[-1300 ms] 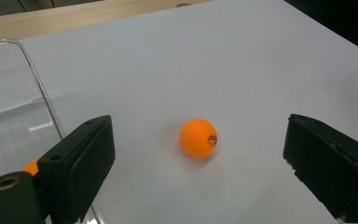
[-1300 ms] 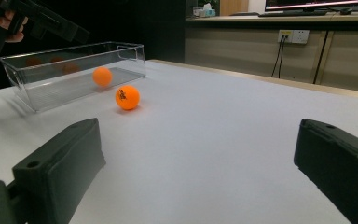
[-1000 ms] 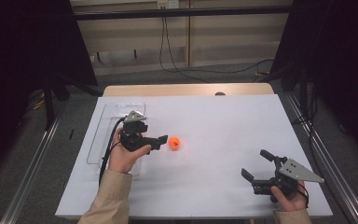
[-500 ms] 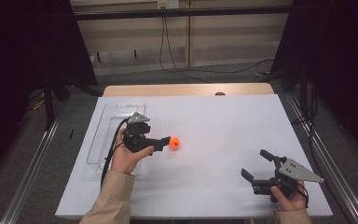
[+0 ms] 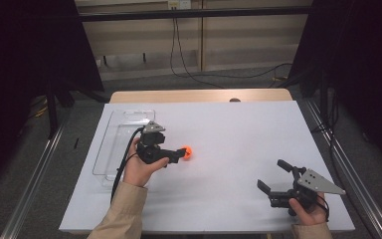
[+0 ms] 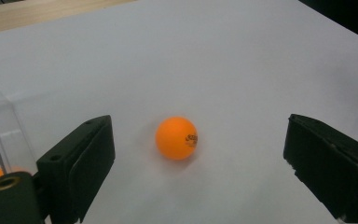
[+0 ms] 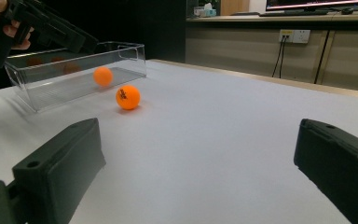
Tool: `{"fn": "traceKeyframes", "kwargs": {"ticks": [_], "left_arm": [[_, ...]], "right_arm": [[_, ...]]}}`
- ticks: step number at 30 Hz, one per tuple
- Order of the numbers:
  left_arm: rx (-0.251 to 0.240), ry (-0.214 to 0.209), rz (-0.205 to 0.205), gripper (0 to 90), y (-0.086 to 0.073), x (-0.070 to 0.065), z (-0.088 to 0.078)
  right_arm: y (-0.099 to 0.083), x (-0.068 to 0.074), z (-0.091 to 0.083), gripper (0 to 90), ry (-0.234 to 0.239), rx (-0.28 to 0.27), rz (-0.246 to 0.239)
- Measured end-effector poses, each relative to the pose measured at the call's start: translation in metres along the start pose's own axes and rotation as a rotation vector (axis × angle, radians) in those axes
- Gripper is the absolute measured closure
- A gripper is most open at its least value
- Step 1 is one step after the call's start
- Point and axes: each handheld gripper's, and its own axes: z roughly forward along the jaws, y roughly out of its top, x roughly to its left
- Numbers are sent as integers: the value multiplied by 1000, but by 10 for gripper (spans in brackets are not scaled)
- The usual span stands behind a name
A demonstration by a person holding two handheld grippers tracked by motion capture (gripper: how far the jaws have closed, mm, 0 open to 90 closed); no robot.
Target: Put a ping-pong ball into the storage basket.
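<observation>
My left gripper [image 6: 196, 154] gaped wide, empty, the orange ball [image 6: 176, 138] loose between its jaws on the table [image 6: 242, 60]. My left hand [image 5: 139, 167] hovered beside the clear bin [image 5: 124, 132].

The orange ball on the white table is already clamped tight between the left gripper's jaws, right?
Not clamped. The left gripper view shows the orange ball resting on the white table between the left gripper's open jaws, with clear gaps on both sides.
</observation>
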Motion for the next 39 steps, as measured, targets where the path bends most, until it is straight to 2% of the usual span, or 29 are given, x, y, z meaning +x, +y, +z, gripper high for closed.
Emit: {"fn": "traceKeyframes", "kwargs": {"ticks": [13, 20, 22, 24, 37, 39], "left_arm": [[15, 10, 5, 88, -3, -6, 11], [23, 22, 16, 88, -4, -10, 16], [32, 30, 32, 88, -4, -10, 16], [27, 26, 16, 88, -4, -11, 18], [51, 38, 28, 88, -6, -12, 23], [52, 36, 20, 88, -6, -13, 25]], "right_arm": [[0, 0, -1, 7, 2, 1, -6], [0, 0, -1, 7, 2, 1, -6], [0, 0, -1, 7, 3, 0, -6], [0, 0, -1, 7, 2, 0, -6], [0, 0, -1, 7, 3, 1, -7], [0, 0, 0, 7, 3, 2, -6]]}}
